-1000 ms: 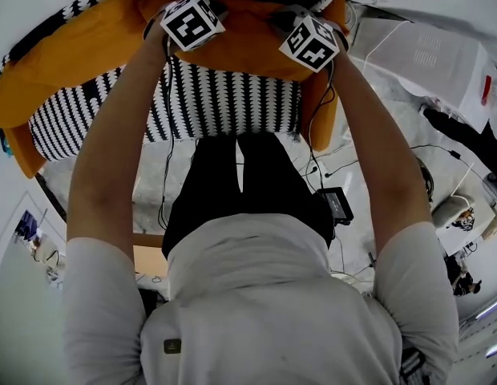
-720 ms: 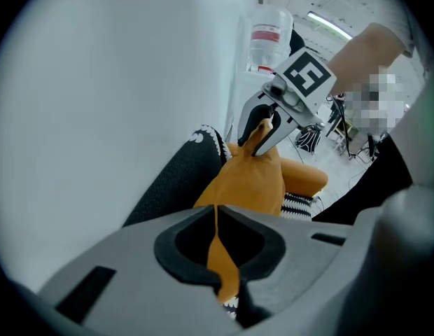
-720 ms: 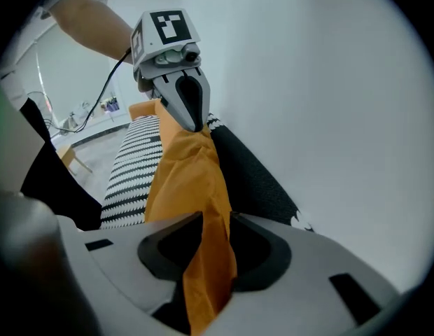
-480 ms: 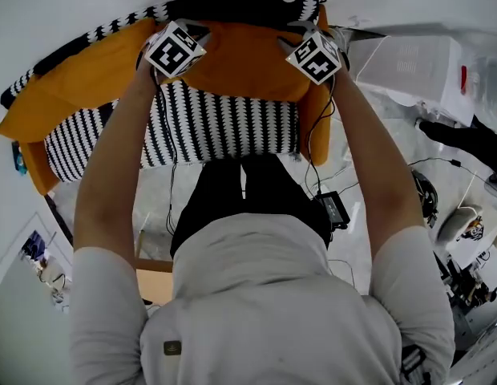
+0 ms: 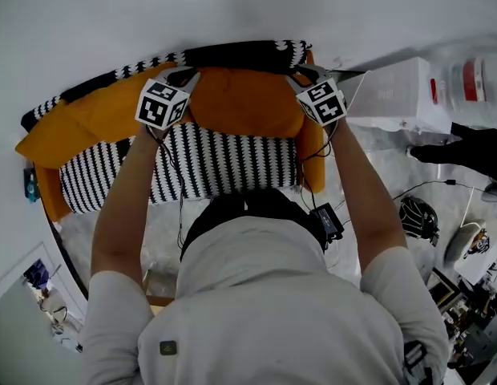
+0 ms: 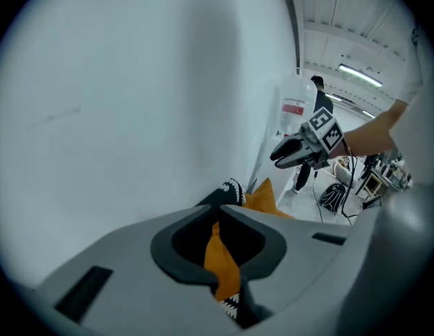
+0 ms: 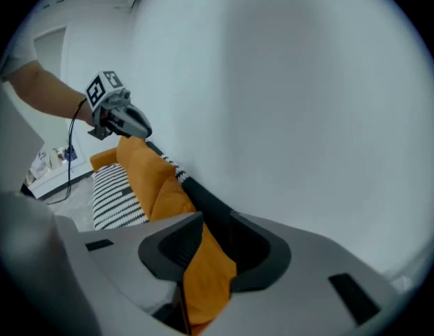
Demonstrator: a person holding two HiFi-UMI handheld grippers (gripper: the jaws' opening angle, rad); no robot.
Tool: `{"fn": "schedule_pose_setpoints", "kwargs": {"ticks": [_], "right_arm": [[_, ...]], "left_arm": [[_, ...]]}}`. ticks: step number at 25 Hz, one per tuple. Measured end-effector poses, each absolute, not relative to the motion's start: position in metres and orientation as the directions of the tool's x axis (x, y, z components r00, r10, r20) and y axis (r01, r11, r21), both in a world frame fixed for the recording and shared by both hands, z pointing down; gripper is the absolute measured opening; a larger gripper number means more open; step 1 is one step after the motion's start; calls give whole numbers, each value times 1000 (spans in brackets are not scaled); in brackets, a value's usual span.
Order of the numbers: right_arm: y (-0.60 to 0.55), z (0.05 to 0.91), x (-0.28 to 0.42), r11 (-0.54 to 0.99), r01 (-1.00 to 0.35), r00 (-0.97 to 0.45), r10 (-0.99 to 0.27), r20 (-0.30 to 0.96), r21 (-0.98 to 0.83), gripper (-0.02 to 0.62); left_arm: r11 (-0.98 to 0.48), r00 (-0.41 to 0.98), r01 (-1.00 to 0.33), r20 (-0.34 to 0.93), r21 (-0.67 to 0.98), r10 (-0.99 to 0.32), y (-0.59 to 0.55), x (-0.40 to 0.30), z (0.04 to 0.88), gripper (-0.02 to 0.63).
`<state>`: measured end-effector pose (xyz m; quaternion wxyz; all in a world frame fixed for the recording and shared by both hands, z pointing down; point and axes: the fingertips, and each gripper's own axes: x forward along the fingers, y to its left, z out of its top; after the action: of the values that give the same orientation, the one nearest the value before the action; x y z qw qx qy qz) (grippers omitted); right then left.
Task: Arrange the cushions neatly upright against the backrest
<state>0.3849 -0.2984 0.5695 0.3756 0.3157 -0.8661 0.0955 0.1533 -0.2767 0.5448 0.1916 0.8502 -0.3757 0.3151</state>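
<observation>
An orange cushion [image 5: 244, 103] hangs over the black-and-white striped sofa seat [image 5: 216, 163], in front of the dark patterned backrest [image 5: 232, 54]. My left gripper [image 5: 184, 75] is shut on its top left corner, and orange fabric [image 6: 220, 264] is pinched between the jaws. My right gripper [image 5: 301, 75] holds the top right corner. Its jaws have just been opening, but a thick fold of orange fabric [image 7: 203, 278] still fills the gap between them. A second orange cushion [image 5: 80, 123] leans at the sofa's left end. Each gripper view shows the other gripper across the cushion: the right gripper [image 6: 278, 159] and the left gripper [image 7: 143, 131].
A white wall rises right behind the sofa. An orange armrest [image 5: 313, 144] closes the sofa's right end. A white box [image 5: 393, 95] stands to the right of it. Cables and a dark bag [image 5: 417, 215] lie on the floor at right, near another person's dark legs [image 5: 465, 147].
Both grippers have risen with the orange cushion hanging between them, lifting it off the seat toward the top of the backrest. The whole sofa now sits lower in the head view.
</observation>
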Motion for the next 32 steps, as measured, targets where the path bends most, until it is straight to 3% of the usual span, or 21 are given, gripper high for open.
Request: {"fn": "schedule_pose_setpoints", "kwargs": {"ticks": [3,11,17,32], "right_arm": [[-289,525,383,726,-684,-529,-562,636,73,86],[-253,438,354,667,-742,-561,-670,485,63,51],[-224,393,338,644,-763,-578,-716,391,52,32],[-177,348,346,628,-772,-575,-754,319,93,28]], "left_arm": [[-623,519,-779,623,64,-584,-261,143,504,28],[-565,507,-825,470,22,-723,-230,115,420,26],[-517,509,-853,351,79,-786,-201,110,380,22],[-512,504,-858,257,39,-825,-167,101,337,9]]}}
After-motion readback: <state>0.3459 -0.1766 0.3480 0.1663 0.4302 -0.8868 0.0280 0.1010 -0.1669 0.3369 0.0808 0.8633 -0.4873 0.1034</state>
